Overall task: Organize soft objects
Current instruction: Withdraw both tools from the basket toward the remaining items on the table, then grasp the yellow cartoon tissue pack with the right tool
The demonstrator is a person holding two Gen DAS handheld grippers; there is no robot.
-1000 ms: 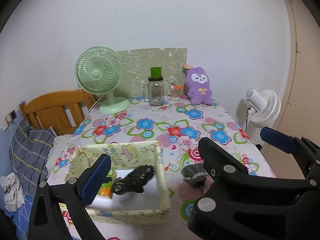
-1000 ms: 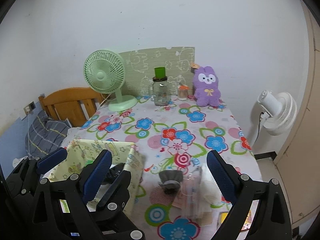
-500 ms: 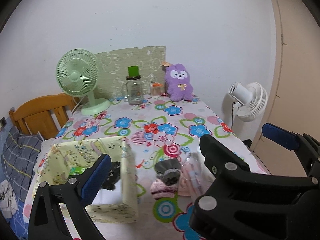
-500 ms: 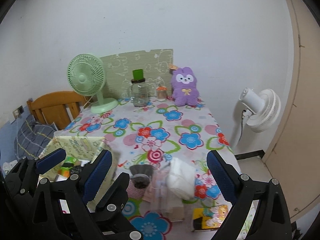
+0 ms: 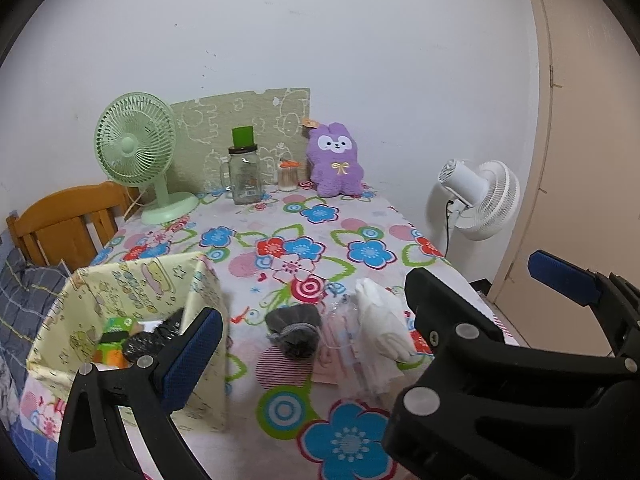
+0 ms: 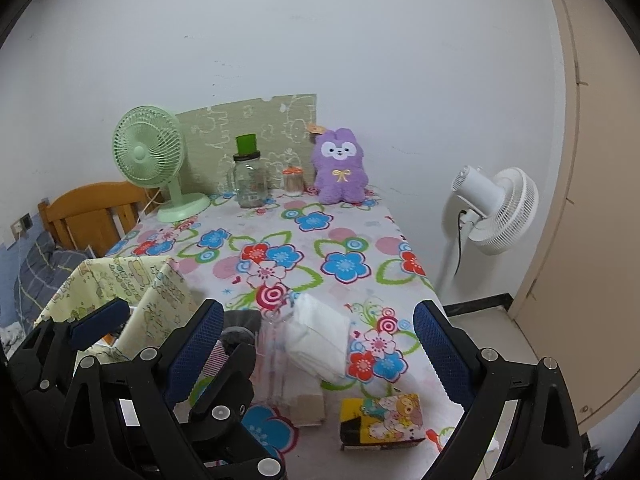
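A yellow fabric box (image 5: 132, 292) stands at the table's near left and holds a dark soft item (image 5: 150, 338) and a green-orange toy (image 5: 114, 340). To its right lie a grey rolled sock (image 5: 294, 330), a clear packet of pink items (image 5: 340, 344) and a white folded cloth (image 5: 380, 328), which also shows in the right wrist view (image 6: 320, 336). My left gripper (image 5: 304, 356) is open and empty above the sock. My right gripper (image 6: 316, 344) is open and empty above the white cloth. A purple plush rabbit (image 6: 339, 172) sits at the far edge.
A green desk fan (image 5: 140, 160), a glass jar with a green lid (image 5: 244, 178) and a small jar (image 5: 289, 175) stand at the back. A cartoon-printed small box (image 6: 382, 420) lies at the near edge. A white standing fan (image 6: 496, 210) is right of the table, a wooden chair (image 5: 64, 220) left.
Both grippers have moved right from over the fabric box to over the sock, packet and white cloth. Both stay open and empty.
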